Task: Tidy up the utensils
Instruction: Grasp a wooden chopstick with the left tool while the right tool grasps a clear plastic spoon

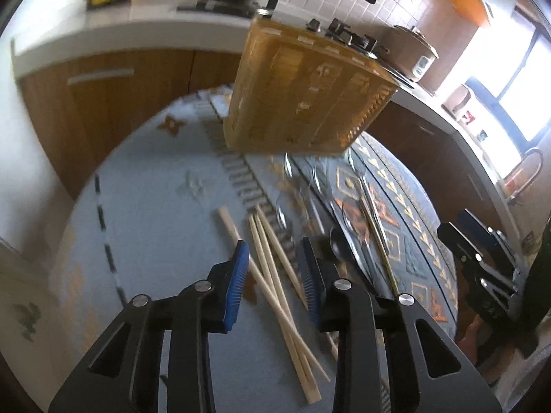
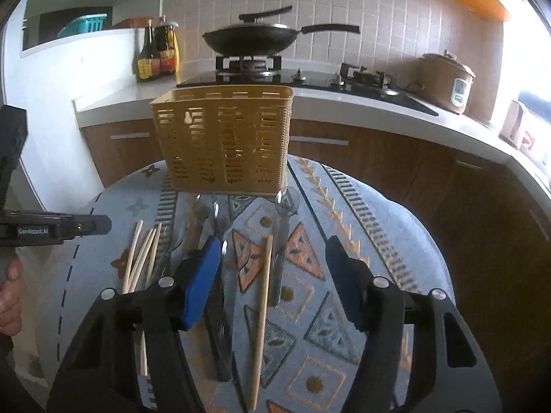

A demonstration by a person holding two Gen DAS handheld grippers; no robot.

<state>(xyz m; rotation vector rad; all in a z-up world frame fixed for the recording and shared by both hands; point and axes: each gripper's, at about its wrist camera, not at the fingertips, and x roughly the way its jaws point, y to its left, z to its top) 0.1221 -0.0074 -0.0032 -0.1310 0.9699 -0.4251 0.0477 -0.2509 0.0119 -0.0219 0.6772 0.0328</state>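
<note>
Left gripper gapes empty over loose chopsticks, right gripper likewise wide and empty above a lone chopstick and spoons, all lying on the cloth before the upright yellow basket.

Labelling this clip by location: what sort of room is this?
A home kitchen, most likely: a wok sits on a gas stove, with a rice cooker on the counter.
</note>
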